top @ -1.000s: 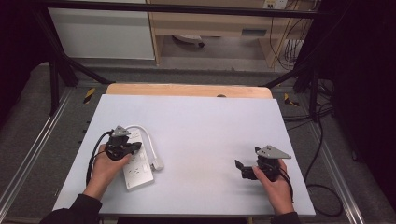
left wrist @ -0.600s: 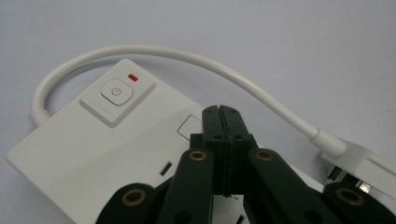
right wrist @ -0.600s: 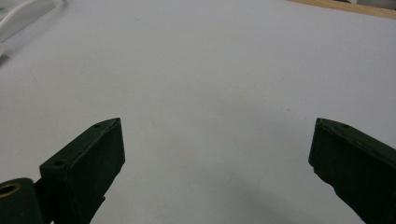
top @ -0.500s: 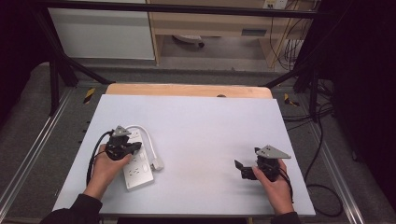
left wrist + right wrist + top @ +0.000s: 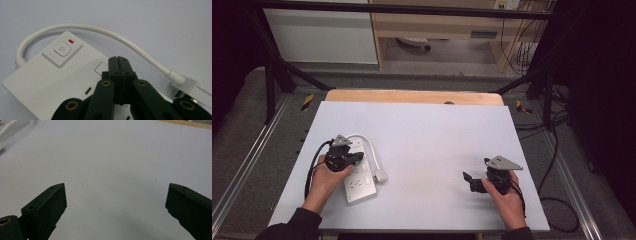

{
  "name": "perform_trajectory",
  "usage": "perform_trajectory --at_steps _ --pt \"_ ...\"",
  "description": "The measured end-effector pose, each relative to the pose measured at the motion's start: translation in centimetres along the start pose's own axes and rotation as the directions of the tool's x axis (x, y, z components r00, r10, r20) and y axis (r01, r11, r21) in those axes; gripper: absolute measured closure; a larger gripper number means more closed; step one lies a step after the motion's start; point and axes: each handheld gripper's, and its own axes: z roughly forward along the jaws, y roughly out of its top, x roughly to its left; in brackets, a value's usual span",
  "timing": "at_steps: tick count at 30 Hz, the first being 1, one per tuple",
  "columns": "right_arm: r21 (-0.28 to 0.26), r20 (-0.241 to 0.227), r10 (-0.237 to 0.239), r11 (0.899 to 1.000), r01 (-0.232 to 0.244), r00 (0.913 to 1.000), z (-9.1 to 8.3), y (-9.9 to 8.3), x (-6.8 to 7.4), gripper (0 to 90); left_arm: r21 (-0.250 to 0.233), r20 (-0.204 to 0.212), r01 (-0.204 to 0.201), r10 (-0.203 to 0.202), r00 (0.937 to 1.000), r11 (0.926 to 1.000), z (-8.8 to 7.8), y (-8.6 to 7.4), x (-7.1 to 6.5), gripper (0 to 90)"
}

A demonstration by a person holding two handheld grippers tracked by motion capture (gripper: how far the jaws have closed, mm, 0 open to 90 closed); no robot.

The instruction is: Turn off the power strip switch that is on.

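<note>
1 power strip (image 5: 359,176) (white), 2 grippers, 1 table (image 5: 432,135)

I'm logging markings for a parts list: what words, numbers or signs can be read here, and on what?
No words or numbers are readable.
Power symbol: on the button of the white power strip.
Blue label on the far shelf: too small to read.

Power strip: a flat white plastic power strip (image 5: 50,82) lying directly under the left gripper's closed jaws, red indicator lit beside its square power button (image 5: 61,49).
Cord: a short white cable (image 5: 105,37) looping beyond the jaws to a white plug (image 5: 379,176).
Table: a pale grey tabletop (image 5: 432,135), wooden strip (image 5: 412,96) at its far edge.
</note>
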Motion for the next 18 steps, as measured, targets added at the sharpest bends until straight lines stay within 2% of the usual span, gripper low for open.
perform_trajectory --at_steps 18 --pt "0.005 -0.003 -0.002 1.0 0.002 1.0 0.05 -0.03 0.02 4.0 0.001 0.0 0.0 0.0 1.0 1.0 0.01 -0.01 -0.04 90.0"
